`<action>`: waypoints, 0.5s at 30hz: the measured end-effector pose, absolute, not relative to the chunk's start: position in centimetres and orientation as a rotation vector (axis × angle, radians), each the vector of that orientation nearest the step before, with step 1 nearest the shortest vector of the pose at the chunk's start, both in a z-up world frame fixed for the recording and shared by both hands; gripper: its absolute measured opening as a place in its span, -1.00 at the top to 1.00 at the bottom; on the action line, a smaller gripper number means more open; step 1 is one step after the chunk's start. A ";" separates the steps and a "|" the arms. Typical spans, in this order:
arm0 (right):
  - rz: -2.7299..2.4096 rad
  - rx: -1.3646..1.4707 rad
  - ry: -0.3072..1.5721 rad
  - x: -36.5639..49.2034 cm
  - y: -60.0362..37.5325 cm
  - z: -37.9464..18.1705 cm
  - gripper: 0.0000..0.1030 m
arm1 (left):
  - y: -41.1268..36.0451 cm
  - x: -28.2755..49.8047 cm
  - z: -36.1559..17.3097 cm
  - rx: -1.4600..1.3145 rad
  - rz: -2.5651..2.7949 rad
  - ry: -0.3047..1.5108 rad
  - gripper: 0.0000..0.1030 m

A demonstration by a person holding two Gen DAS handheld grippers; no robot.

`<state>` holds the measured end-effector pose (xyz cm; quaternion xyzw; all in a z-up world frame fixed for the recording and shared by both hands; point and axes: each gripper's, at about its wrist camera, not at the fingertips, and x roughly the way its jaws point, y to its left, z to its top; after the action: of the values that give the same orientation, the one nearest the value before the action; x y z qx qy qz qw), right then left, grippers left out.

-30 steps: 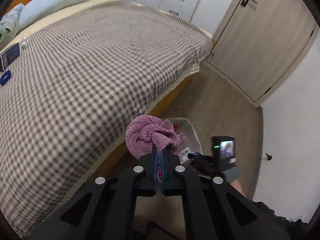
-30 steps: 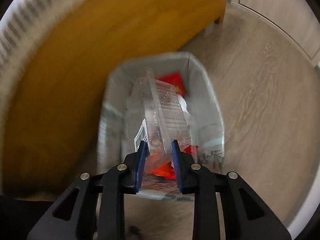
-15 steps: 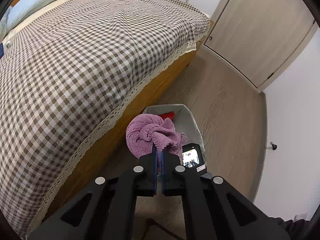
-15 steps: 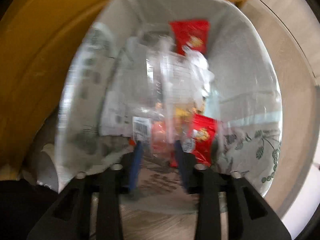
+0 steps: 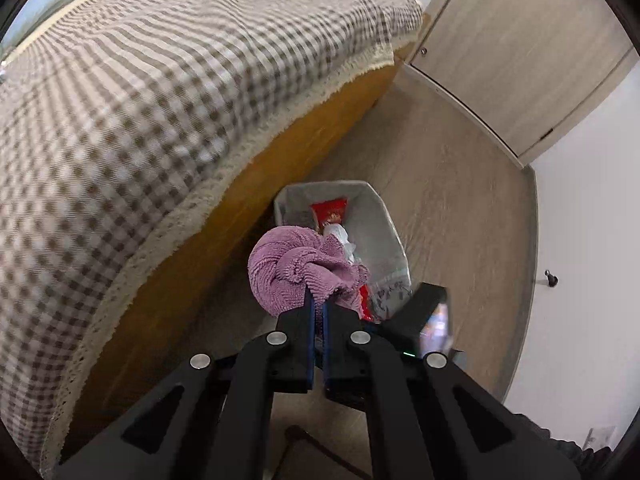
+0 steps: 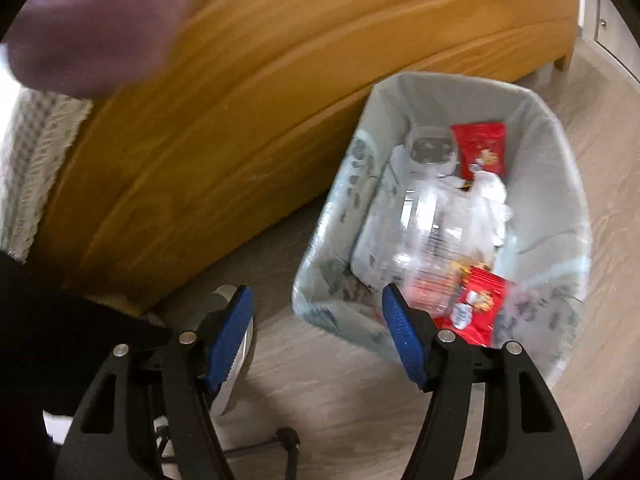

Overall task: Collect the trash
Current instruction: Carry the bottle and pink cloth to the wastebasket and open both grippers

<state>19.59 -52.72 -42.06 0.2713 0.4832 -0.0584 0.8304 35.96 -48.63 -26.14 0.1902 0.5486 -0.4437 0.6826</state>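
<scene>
My left gripper [image 5: 317,300] is shut on a bunched purple towel [image 5: 292,266] and holds it above the near end of a grey-lined trash bin [image 5: 382,220] on the floor beside the bed. My right gripper [image 6: 316,300] is open and empty, just in front of the bin [image 6: 560,184]. A clear plastic clamshell container [image 6: 416,240] lies inside the bin among red snack wrappers [image 6: 478,150] and crumpled white paper [image 6: 490,196]. The towel shows blurred at the top left of the right wrist view [image 6: 96,20].
The bed with its checked cover [image 5: 140,80] and orange wooden side board [image 6: 280,100] runs along the left of the bin. A wooden door [image 5: 520,40] and white wall stand beyond. The floor [image 5: 460,220] is wood-look.
My right gripper has opened and let go of the clamshell container, which now lies in the bin, and has drawn back. My left gripper with the towel has moved over the bin.
</scene>
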 end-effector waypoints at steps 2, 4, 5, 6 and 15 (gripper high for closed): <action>-0.171 0.598 1.021 17.8 -53.6 -41.3 -0.25 | -49.8 35.7 -27.4 0.446 -1.009 1.262 1.00; -0.226 0.641 1.009 15.8 -54.9 -40.9 -0.25 | -51.9 35.5 -29.3 0.474 -1.026 1.315 1.00; -0.252 0.665 1.007 14.7 -55.5 -40.7 -0.25 | -53.0 35.4 -30.2 0.490 -1.035 1.339 1.00; -0.274 0.679 1.007 13.8 -56.0 -40.7 -0.25 | -54.2 35.4 -31.0 0.500 -1.047 1.356 1.00; -0.401 0.744 0.948 10.5 -58.9 -39.3 -0.25 | -64.1 37.2 -40.0 0.448 -0.975 1.444 -0.40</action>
<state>10.50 -58.88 -39.27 0.3474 0.4428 -0.1875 0.8051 37.17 -64.10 -40.05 0.1951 0.6285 -0.4242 0.6220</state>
